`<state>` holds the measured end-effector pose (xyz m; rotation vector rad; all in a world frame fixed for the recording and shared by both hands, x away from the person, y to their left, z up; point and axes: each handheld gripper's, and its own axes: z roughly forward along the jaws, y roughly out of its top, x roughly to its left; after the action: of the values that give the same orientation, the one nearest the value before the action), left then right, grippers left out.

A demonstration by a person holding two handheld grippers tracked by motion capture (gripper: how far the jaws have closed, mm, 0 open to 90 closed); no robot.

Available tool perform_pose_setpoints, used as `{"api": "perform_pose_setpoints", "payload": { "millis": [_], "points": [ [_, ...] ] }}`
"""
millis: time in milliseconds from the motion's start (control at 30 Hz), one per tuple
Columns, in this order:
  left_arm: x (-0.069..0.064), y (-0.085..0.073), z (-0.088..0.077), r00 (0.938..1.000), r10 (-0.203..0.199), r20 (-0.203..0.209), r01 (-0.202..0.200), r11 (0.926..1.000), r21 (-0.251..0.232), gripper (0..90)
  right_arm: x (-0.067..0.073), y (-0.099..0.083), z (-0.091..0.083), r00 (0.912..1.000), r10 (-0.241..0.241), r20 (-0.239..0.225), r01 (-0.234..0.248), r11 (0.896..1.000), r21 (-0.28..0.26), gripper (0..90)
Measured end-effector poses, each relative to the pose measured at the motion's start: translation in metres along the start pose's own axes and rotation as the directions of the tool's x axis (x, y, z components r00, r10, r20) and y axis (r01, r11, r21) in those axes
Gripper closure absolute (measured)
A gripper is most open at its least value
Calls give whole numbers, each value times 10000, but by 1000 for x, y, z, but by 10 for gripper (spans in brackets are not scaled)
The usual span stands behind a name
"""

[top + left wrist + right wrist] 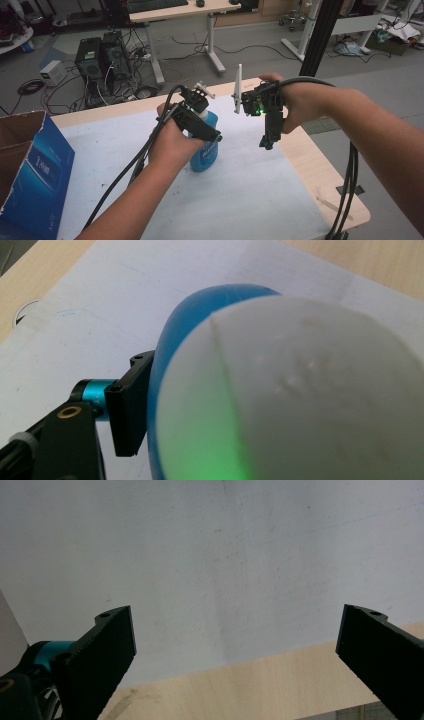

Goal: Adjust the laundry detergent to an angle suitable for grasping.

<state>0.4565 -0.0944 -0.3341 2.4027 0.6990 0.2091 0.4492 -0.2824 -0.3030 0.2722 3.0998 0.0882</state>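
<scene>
Blue bottle point(205, 150): upright on desk point(260, 190), clamped by left tool point(200, 125); lift pending. Right tool point(267, 142): wide open, empty.

In the left gripper view, the blue bottle point(170, 335) sat blurred at centre, its white cap point(300, 400) cut off at right and bottom, hiding the right-hand jaw.
</scene>
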Motion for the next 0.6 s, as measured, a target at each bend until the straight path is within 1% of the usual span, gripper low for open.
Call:
{"api": "perform_pose_setpoints", "payload": {
  "millis": [67,333,400,533,567,600],
  "points": [
    [1,0,1,10000,27,-16,-26,10000,93,250,-1,0,0,10000,-75,-3,75,10000,-34,18],
    [0,-1,3,10000,-37,-22,38,9999,160,273,-1,0,0,10000,-21,-3,21,10000,8,18],
    [0,-1,3,10000,-44,24,44,9999,158,312,-1,0,0,10000,-11,12,11,10000,-2,18],
    [0,-1,3,10000,0,-85,2,9998,207,322,-1,-1,1,10000,-12,16,12,10000,-18,18],
    [0,-1,3,10000,15,-84,-13,9998,197,346,-1,-1,1,10000,-10,19,10,10000,-35,18],
    [0,-1,3,10000,1,-89,1,9998,200,351,-1,-1,1,10000,-7,19,7,10000,-35,18]
  ]
}}
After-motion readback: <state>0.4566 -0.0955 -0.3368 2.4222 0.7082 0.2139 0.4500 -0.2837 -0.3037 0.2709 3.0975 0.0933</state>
